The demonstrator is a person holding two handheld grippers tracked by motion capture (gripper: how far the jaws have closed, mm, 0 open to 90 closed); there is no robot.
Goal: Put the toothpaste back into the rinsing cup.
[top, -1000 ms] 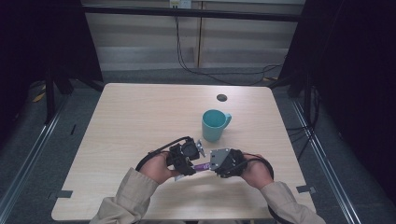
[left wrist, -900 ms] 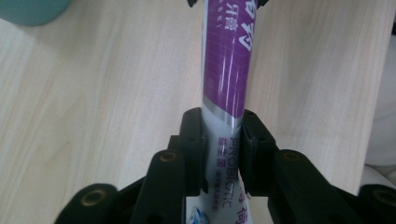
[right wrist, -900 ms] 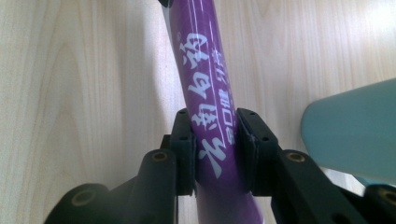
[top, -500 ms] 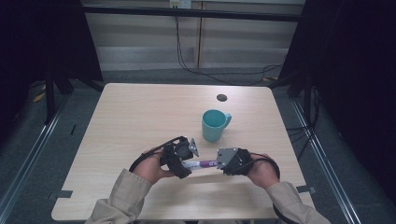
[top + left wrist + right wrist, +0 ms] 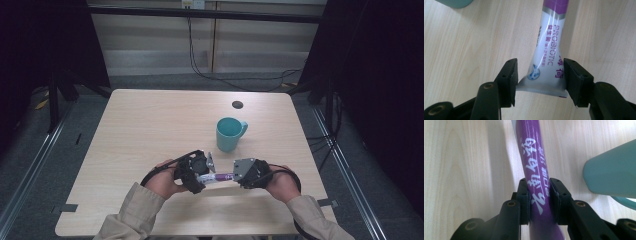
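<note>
1. Holding a toothpaste tube (image 5: 216, 177) between them, two hand-held grippers meet over the near part of a pale wooden counter (image 5: 150, 125), seen from the high view.
2. The left hand-held gripper (image 5: 198, 172) sits in the person's left hand (image 5: 162, 181); the right hand-held gripper (image 5: 241, 175) sits in the right hand (image 5: 281, 183). Beige sleeves (image 5: 131, 216) enter from the bottom edge.
3. The tube lies roughly level between the two grippers, purple toward the right and white toward the left.
4. In the left gripper view, the left hand-held gripper (image 5: 540, 75) is clamped on the tube's flat crimped end (image 5: 544, 82), its jaws pressing the two side edges. The white part carries the word "PROBIOTIC" and purple characters.
5. In the right gripper view, the right hand-held gripper (image 5: 540, 200) is clenched on the purple body of the tube (image 5: 534, 170), jaws tight against both sides. White characters run along it.
6. A teal mug (image 5: 229, 133) stands upright on the counter just beyond the grippers, handle pointing right. Its side shows at the right of the right gripper view (image 5: 611, 175).
7. A small dark round spot (image 5: 237, 104) marks the counter near its far edge.
8. Black cables (image 5: 200, 65) trail across the floor behind the counter.
</note>
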